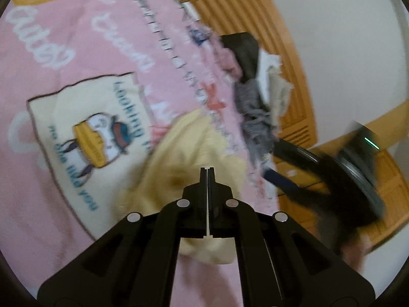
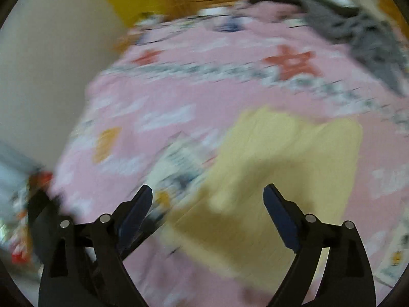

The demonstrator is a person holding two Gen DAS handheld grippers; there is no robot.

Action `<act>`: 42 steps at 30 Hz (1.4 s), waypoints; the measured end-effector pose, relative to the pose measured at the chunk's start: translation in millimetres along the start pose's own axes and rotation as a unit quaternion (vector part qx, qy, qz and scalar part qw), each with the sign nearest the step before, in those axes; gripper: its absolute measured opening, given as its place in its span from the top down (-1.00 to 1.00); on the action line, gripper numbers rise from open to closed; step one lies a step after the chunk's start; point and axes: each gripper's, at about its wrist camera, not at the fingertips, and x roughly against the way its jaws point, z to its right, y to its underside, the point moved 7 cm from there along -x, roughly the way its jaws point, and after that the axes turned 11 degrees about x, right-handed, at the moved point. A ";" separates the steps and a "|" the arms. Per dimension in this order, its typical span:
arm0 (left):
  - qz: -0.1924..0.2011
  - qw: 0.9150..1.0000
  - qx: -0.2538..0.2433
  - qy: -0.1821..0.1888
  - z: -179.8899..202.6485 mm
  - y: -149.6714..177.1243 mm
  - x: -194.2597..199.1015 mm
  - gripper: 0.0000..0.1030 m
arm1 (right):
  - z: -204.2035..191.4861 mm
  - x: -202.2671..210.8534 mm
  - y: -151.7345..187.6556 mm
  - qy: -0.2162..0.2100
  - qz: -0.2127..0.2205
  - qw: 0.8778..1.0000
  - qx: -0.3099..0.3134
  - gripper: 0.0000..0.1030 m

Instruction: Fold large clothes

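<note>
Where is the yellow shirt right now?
The yellow garment lies on the pink bedspread, low and centre-right in the right wrist view, beyond the open right gripper. In the left wrist view it bunches around the shut left gripper.

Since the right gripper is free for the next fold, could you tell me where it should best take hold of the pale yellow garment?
Probably at the far right corner of the pale yellow garment, coming down from above. That part lies flat on the pink bedspread, its edges plainly exposed, and the open right gripper already hangs over the garment, pointing down.
</note>
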 end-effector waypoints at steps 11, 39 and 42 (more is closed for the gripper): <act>-0.072 0.995 -0.035 -0.051 -14.7 25.7 -39.9 0.97 | 53.0 -114.5 -10.7 0.095 -0.165 0.976 -0.103 -0.26; -0.139 0.986 0.028 -0.093 -31.8 49.8 -64.8 0.97 | -16.6 -125.2 -32.9 0.001 -0.166 0.983 0.077 -0.13; -0.152 0.982 0.041 -0.103 -41.5 54.8 -71.8 0.97 | -8.9 -76.3 -61.3 -0.037 -0.077 0.995 0.054 0.11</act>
